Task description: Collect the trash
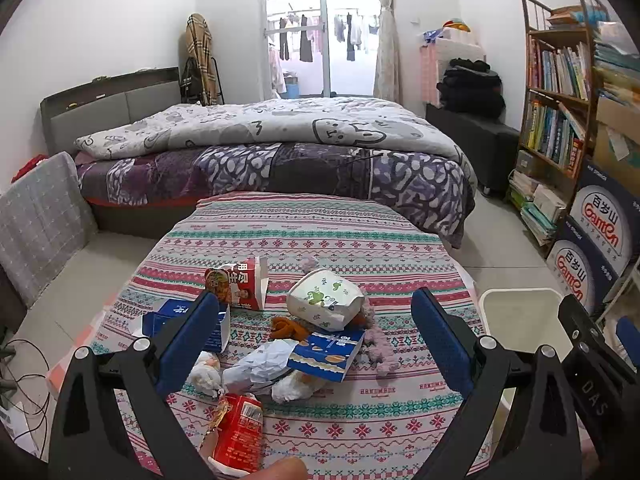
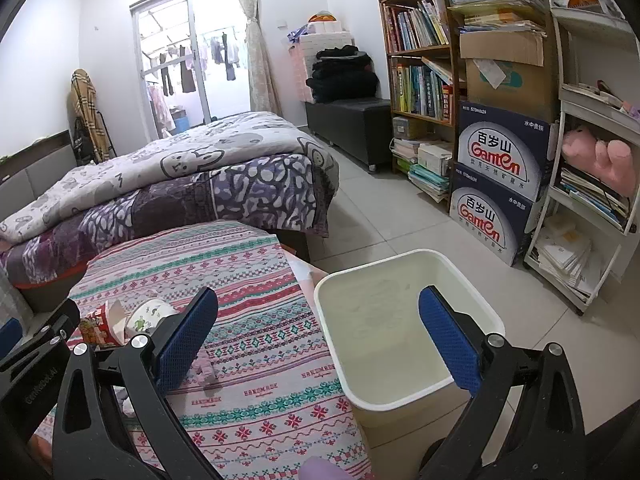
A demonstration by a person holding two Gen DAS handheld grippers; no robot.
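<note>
Nearest the left wrist camera, a red packet [image 1: 239,432] lies on the patterned tablecloth [image 1: 360,412], with crumpled paper [image 1: 264,364], a blue box [image 1: 326,354] and a paper bowl [image 1: 324,300] beyond. Spread wide above them, the left gripper [image 1: 316,328] holds nothing. Rightward, the right gripper [image 2: 320,336], also released, hangs over the table edge and the white bin [image 2: 404,320], seemingly bare inside.

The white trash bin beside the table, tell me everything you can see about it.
The trash bin is a cream-white, plastic-looking tub, roughly rectangular with rounded corners and a rolled rim. It stands upright on the tiled floor, against the table's right edge, open-topped, nothing visible inside. The right gripper hangs open, one finger above the bin's opening, not touching it.
</note>
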